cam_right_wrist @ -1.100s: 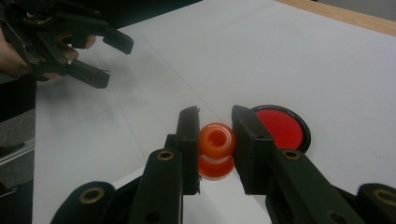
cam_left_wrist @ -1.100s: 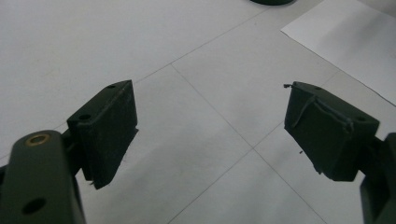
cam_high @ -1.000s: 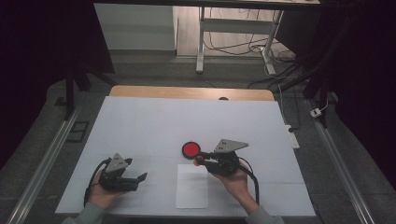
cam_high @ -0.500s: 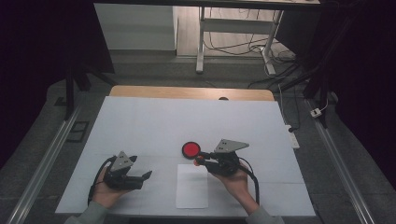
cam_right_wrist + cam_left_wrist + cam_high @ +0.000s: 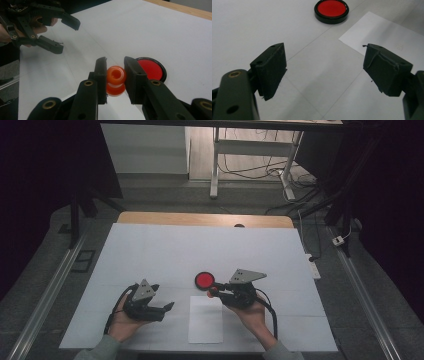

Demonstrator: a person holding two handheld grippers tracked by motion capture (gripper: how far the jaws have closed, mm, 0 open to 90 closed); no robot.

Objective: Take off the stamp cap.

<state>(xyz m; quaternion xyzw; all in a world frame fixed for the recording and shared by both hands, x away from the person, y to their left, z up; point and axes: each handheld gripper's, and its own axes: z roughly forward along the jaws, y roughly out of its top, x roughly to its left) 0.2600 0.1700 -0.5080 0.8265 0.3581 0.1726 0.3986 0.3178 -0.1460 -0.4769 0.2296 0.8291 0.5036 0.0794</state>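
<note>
My right gripper point(image 5: 115, 65) is shut on a small orange spool-shaped piece point(image 5: 115, 79), held just above the white table. A round red disc with a black rim point(image 5: 150, 69) lies right beside it, a little farther off. In the high view the right gripper point(image 5: 213, 292) sits just below the red disc point(image 5: 204, 280), at the top edge of a white paper sheet point(image 5: 206, 320). My left gripper point(image 5: 169, 308) lies left of the sheet, open and holding nothing. Its jaws stand wide apart point(image 5: 324, 61), pointing toward the disc point(image 5: 331, 8) and the sheet's corner point(image 5: 387, 35).
The white tabletop point(image 5: 200, 245) stretches far beyond the grippers to a wooden strip point(image 5: 200, 218) at its far edge. Metal rails run along both sides of the table. The left gripper point(image 5: 62, 32) shows open in the right gripper view.
The left gripper has slid to the right, closer to the paper sheet. The right gripper has stayed put with the orange piece in it.
</note>
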